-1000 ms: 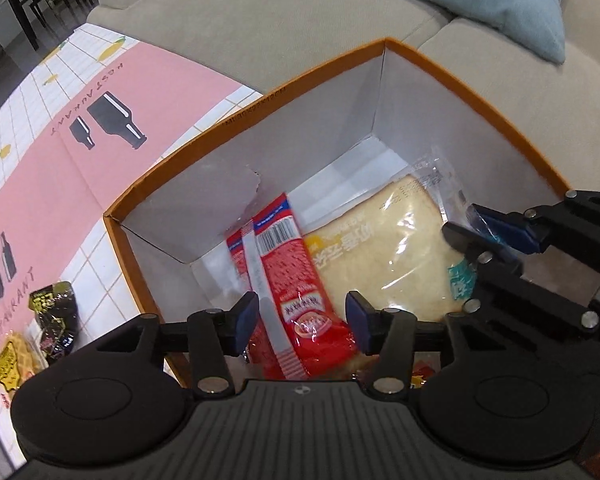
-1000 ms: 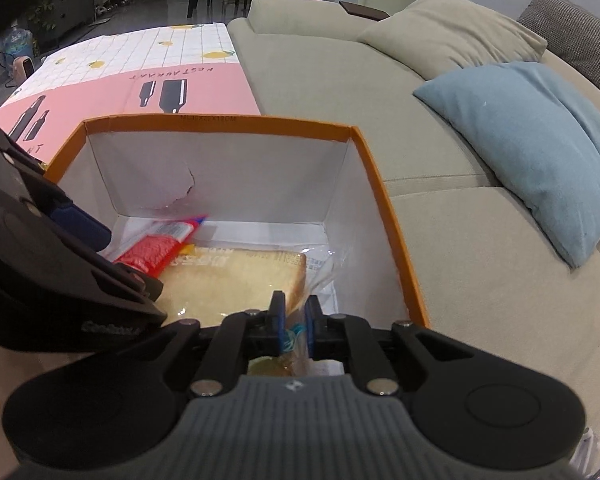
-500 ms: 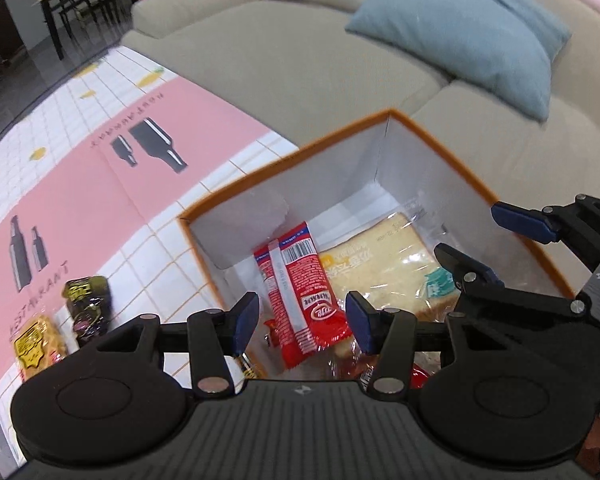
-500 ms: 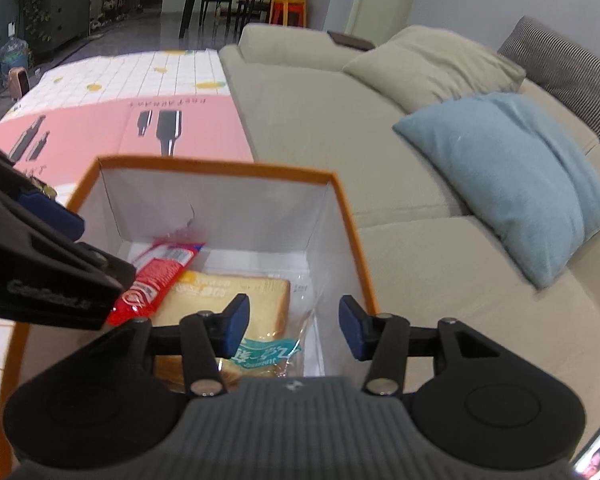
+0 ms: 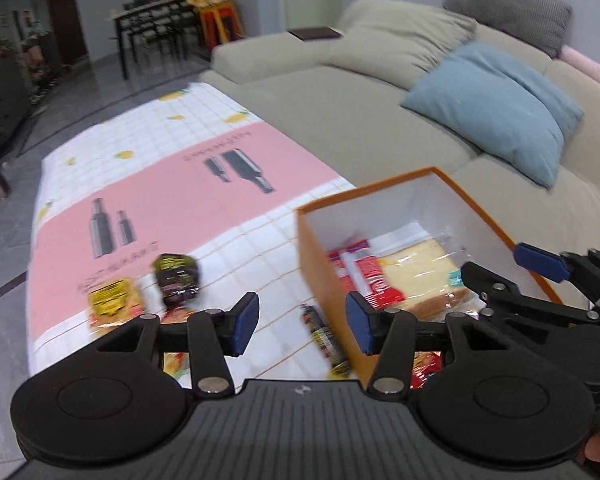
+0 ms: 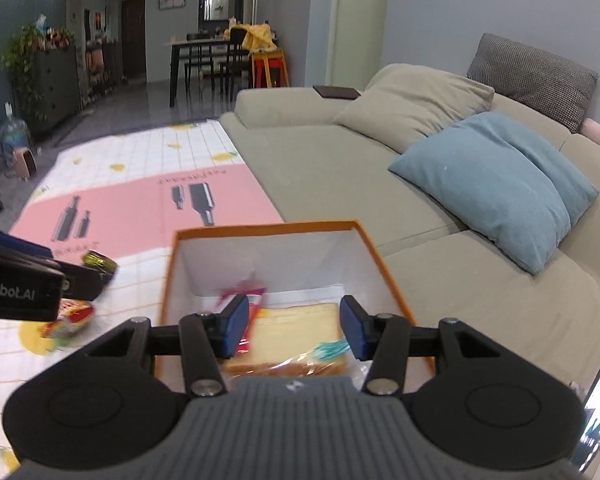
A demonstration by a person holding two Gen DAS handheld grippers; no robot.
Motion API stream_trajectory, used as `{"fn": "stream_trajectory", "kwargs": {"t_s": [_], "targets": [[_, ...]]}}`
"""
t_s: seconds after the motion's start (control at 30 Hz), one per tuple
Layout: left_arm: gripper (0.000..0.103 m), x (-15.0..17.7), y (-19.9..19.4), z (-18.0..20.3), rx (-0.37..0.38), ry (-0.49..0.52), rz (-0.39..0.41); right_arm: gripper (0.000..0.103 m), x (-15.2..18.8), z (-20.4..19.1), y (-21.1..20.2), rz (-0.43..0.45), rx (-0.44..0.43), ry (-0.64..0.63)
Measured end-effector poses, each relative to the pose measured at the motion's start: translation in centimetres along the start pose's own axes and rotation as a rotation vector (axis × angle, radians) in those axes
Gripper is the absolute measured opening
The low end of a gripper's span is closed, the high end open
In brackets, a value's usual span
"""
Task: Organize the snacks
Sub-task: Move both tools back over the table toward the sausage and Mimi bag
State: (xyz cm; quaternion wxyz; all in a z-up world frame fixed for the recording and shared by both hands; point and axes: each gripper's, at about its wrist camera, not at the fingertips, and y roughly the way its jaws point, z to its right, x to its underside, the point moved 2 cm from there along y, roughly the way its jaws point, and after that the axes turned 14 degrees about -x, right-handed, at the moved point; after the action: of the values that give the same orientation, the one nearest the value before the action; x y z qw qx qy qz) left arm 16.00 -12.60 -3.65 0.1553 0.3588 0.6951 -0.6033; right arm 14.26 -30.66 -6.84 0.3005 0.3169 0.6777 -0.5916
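Note:
An orange box with white walls stands on the tablecloth beside the sofa. Inside it lie a clear packet of sliced bread and a red snack packet. My left gripper hovers open and empty over the box's near left corner. From the right wrist view, the box holds the bread and the red packet below my right gripper, which is open with nothing between its pads. The right gripper also shows above the box's right side.
Loose snacks lie on the pink and white tablecloth: a black packet, a yellow packet and a dark stick packet against the box. A beige sofa with a blue cushion runs along the right. A phone lies at lower right.
The right gripper opened and let go of the bread packet, which now rests in the box. Both grippers rose and drew back from the box; the left one swung toward the tablecloth.

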Motion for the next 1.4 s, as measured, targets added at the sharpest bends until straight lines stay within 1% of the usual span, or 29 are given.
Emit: {"fn": "stream_trajectory", "kwargs": {"t_s": [0.07,0.2,0.27,0.37,0.43,0.5,0.6,0.63,0.67,0.77,0.87,1.0,1.17,1.2,1.27,1.4], "targets": [[0.059,0.7,-0.8,-1.4,-0.017,-0.018,0.012,0.06,0.5,-1.1,-0.9,0.02,-0.01,0.016],[0.065,2.9,-1.9,-4.1,-0.061,-0.046,0.02,0.064,1.9,-3.6,-2.2,0.044,-0.055,0.033],[0.066,4.1,-2.2,-5.2,-0.084,-0.054,0.016,0.065,2.6,-4.8,-2.6,0.046,-0.077,0.026],[0.066,6.3,-2.3,-6.6,-0.107,-0.065,0.002,0.065,3.8,-6.6,-3.2,0.044,-0.106,0.008],[0.066,7.8,-2.0,-7.4,-0.097,-0.083,-0.022,0.065,4.8,-7.9,-3.4,0.034,-0.129,-0.014],[0.066,9.2,-1.7,-8.2,-0.096,-0.1,-0.042,0.065,5.8,-9.3,-3.5,0.024,-0.147,-0.052],[0.066,10.8,-1.1,-8.8,-0.116,-0.099,-0.054,0.064,7.1,-11.1,-3.2,0.002,-0.157,-0.13],[0.066,11.1,-1.0,-8.9,-0.119,-0.095,-0.056,0.063,7.4,-11.5,-2.8,-0.01,-0.157,-0.152],[0.066,11.4,-0.7,-9.0,-0.116,-0.095,-0.059,0.059,7.5,-11.8,-2.4,-0.021,-0.154,-0.173],[0.066,12.4,0.0,-9.5,-0.091,-0.101,-0.067,0.053,7.9,-12.8,-1.3,-0.047,-0.133,-0.238],[0.066,12.5,0.8,-9.6,-0.076,-0.088,-0.063,0.05,8.2,-13.5,0.2,-0.079,-0.099,-0.293],[0.066,12.0,2.3,-9.2,-0.053,-0.033,-0.033,0.049,8.3,-13.9,2.8,-0.136,-0.064,-0.318],[0.065,10.9,4.8,-8.9,-0.024,0.033,0.007,0.047,8.5,-14.3,5.2,-0.17,-0.056,-0.324],[0.065,10.7,5.3,-8.9,-0.029,0.048,0.009,0.046,8.5,-14.5,5.8,-0.175,-0.052,-0.331],[0.065,10.1,6.3,-8.7,-0.049,0.094,0.024,0.04,8.5,-14.6,7.0,-0.189,-0.04,-0.349],[0.065,9.1,7.9,-7.9,-0.063,0.189,0.06,0.038,8.8,-14.9,9.5,-0.222,0.002,-0.397]]}}
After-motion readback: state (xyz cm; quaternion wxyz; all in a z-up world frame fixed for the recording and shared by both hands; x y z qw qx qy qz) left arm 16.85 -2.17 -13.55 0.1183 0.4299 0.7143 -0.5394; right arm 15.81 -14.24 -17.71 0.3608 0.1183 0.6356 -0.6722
